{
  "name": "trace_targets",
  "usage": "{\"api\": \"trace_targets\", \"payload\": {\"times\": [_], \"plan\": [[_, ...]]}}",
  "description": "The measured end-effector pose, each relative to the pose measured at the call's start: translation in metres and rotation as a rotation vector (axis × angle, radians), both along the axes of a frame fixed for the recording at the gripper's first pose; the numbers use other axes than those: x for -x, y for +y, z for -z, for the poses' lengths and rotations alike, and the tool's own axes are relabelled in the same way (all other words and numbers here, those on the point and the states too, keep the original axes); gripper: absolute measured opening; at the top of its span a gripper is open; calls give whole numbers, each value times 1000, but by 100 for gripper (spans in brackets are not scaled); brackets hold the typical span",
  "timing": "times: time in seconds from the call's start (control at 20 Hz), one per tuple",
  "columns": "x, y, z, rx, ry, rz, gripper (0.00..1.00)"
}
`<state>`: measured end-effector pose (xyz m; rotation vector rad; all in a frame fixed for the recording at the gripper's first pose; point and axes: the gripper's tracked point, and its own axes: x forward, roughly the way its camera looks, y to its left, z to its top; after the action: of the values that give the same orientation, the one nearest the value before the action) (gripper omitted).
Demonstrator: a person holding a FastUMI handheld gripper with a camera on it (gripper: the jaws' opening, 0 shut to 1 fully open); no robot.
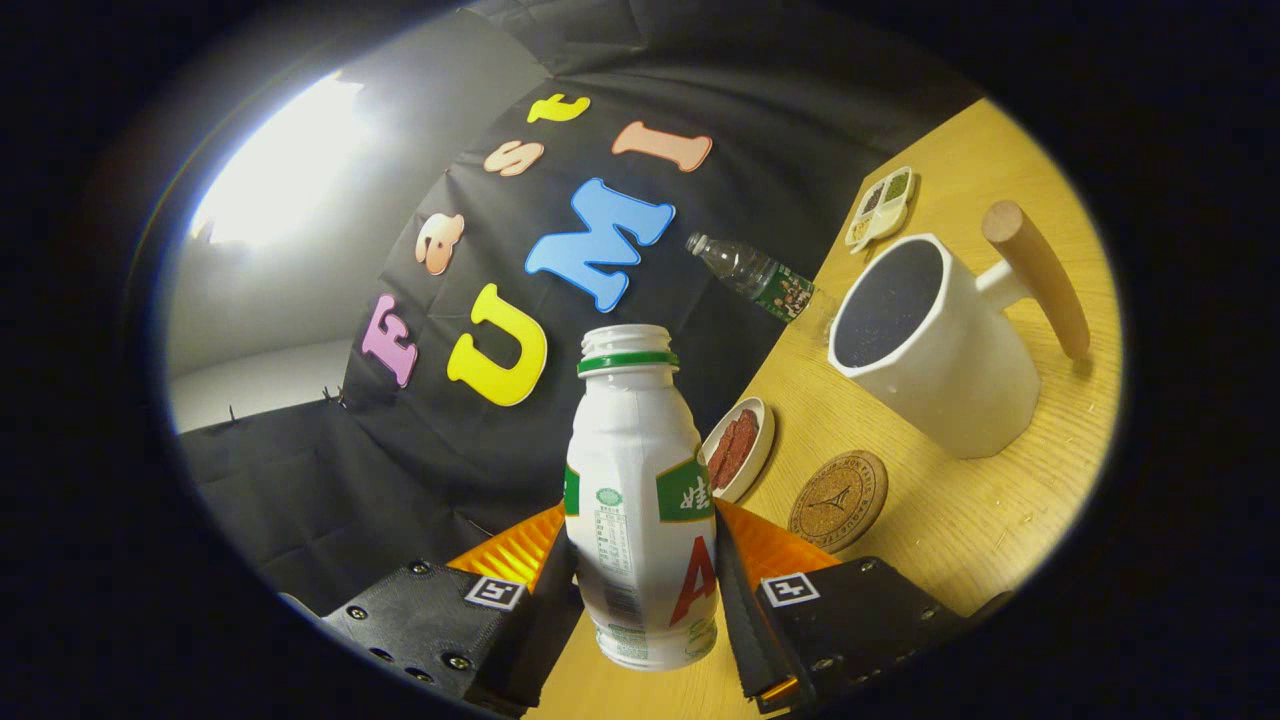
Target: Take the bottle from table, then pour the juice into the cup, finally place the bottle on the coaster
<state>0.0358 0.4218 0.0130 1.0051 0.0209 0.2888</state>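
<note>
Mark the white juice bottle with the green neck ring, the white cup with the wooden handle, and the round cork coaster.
White juice bottle with green neck ring (638, 470): gripper view, body, between the fingers.
White cup with wooden handle (950, 375): gripper view, side wall.
Round cork coaster (838, 500): gripper view, centre.

Black cloth wall (420, 470), pale plain wall (250, 310) under bright glare, light wooden table (960, 520).

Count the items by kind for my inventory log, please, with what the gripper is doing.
Bottles: 2 (white juice bottle, clear water bottle)
Cups: 1 (white cup)
Coasters: 1 (cork coaster)
Dishes: 2 (round dish, divided tray)
Total: 6
The gripper is shut on the juice bottle.
</note>
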Motion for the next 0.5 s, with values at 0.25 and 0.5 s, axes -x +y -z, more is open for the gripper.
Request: {"api": "trace_targets", "payload": {"times": [0.25, 0.5], "plan": [[-6, -3, -6, -120, -4, -1, 71], [-3, -3, -7, -192, -8, -5, 70]]}}
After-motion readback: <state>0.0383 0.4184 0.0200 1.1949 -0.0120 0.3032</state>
